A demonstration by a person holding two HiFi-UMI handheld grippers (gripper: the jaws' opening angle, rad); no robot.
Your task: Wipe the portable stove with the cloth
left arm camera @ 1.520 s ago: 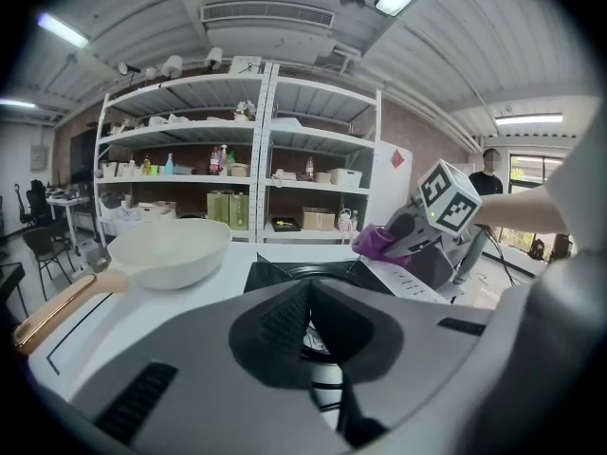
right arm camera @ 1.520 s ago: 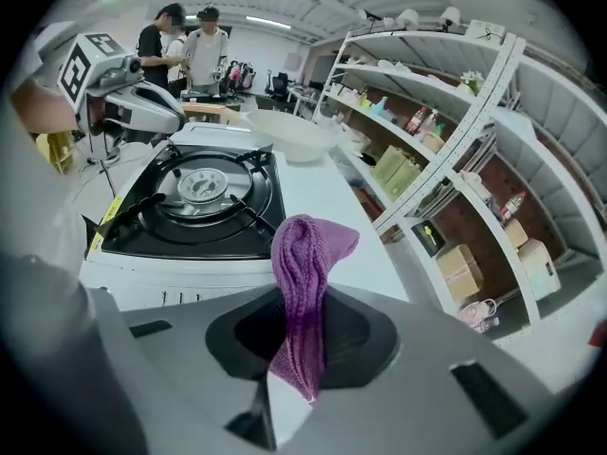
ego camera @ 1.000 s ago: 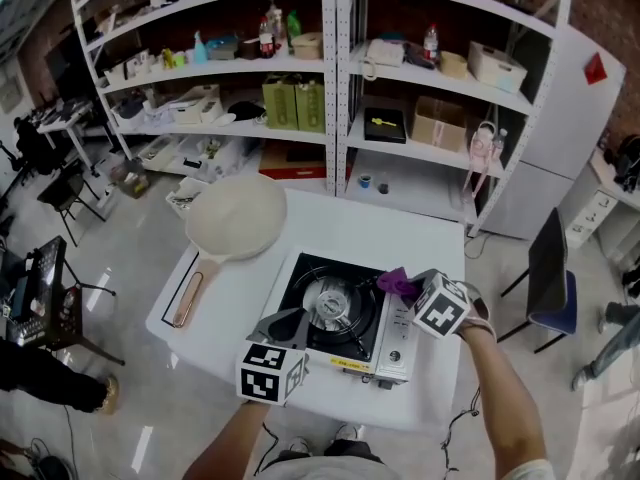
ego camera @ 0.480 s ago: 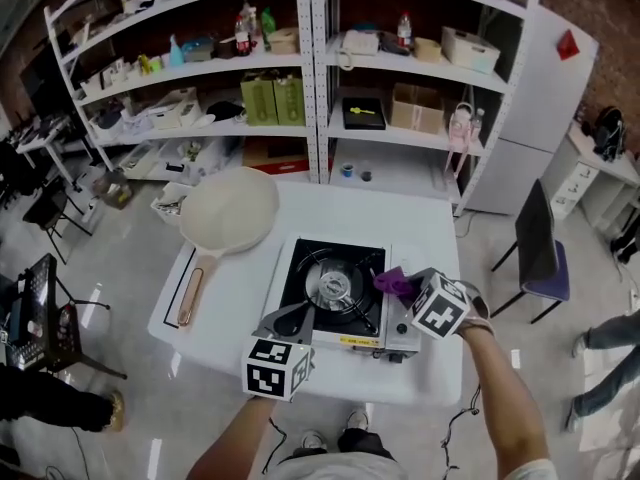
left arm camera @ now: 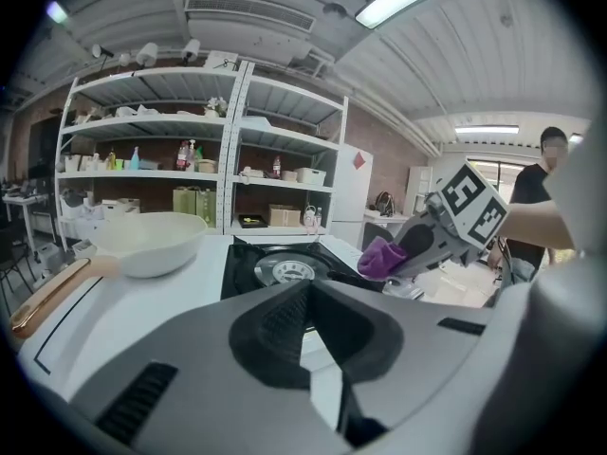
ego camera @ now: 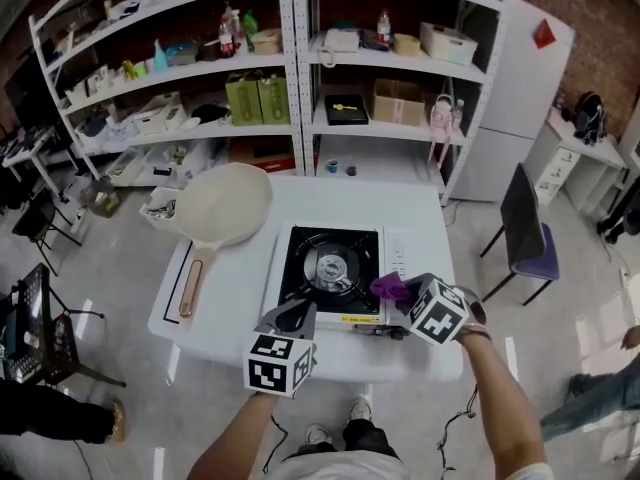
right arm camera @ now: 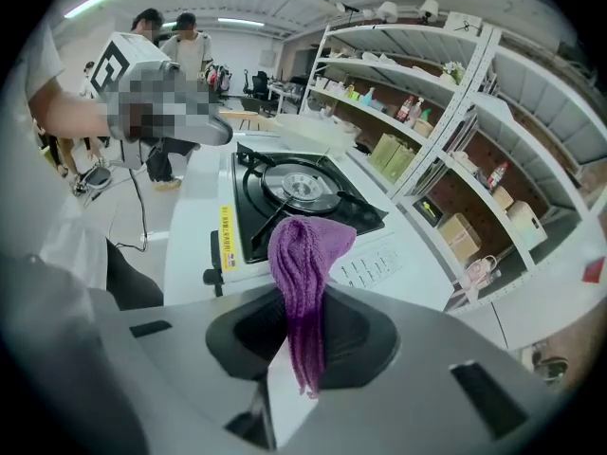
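The portable stove (ego camera: 398, 258) lies on the white table, black top and burner to the left, white control strip to the right. My right gripper (ego camera: 397, 291) is shut on the purple cloth (ego camera: 386, 286), held just above the stove's front right corner. From the right gripper view, the cloth (right arm camera: 302, 254) hangs bunched between the jaws of the right gripper (right arm camera: 300, 303), with the stove (right arm camera: 248, 211) beyond it. My left gripper (ego camera: 291, 315) hovers at the stove's front left corner, shut and holding nothing. Seen from the left gripper (left arm camera: 311, 290), the stove (left arm camera: 248, 271) lies ahead and the cloth (left arm camera: 381, 257) to the right.
A white pan (ego camera: 228, 206) with a wooden handle (ego camera: 188, 288) rests on the table (ego camera: 420, 218) left of the stove. Stocked metal shelves (ego camera: 296, 68) stand behind the table. A chair (ego camera: 525, 233) stands to the right. People (right arm camera: 175, 36) stand in the background.
Both grippers have drawn back toward the stove's front edge. The cloth has come off the stove's right side to its front right corner. The head view has shifted.
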